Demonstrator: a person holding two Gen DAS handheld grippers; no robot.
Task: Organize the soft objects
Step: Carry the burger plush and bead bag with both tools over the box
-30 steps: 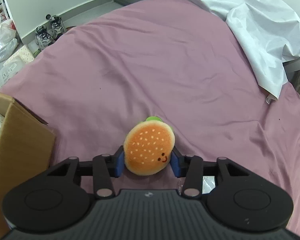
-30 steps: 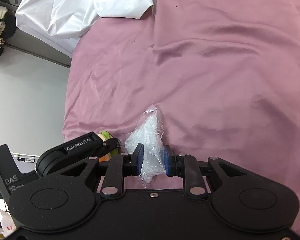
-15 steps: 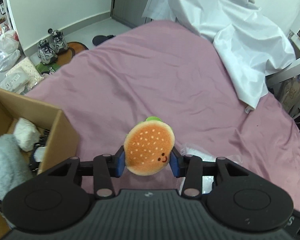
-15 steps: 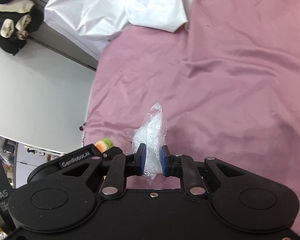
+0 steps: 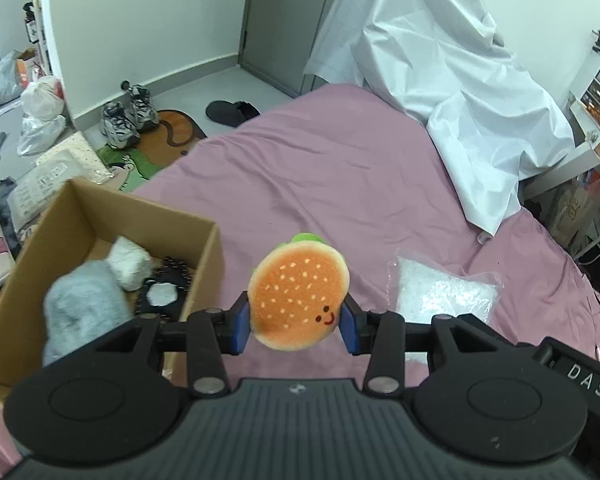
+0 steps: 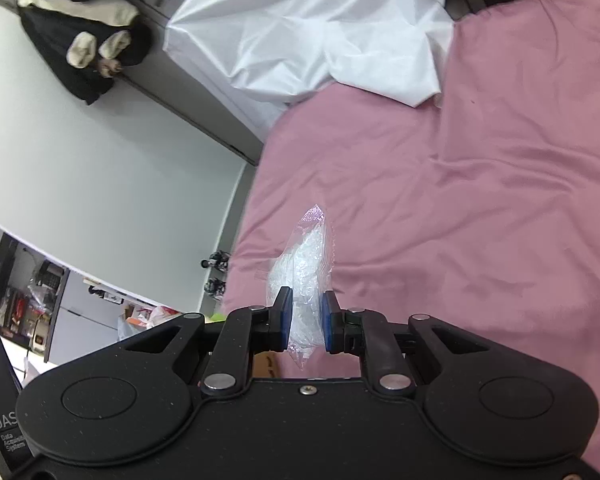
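Your left tongs point(image 5: 296, 326) are clamped on a plush hamburger point(image 5: 299, 298), held above the pink bed point(image 5: 340, 168) just right of an open cardboard box point(image 5: 204, 256). The box holds a grey plush point(image 5: 84, 304) and a white soft item point(image 5: 129, 262). Your right tongs point(image 6: 305, 322) have just been closing and pinch a clear bag of white filling point(image 6: 304, 276) above the bed, a white sheet point(image 6: 300, 32) bunched at the bed's far side.
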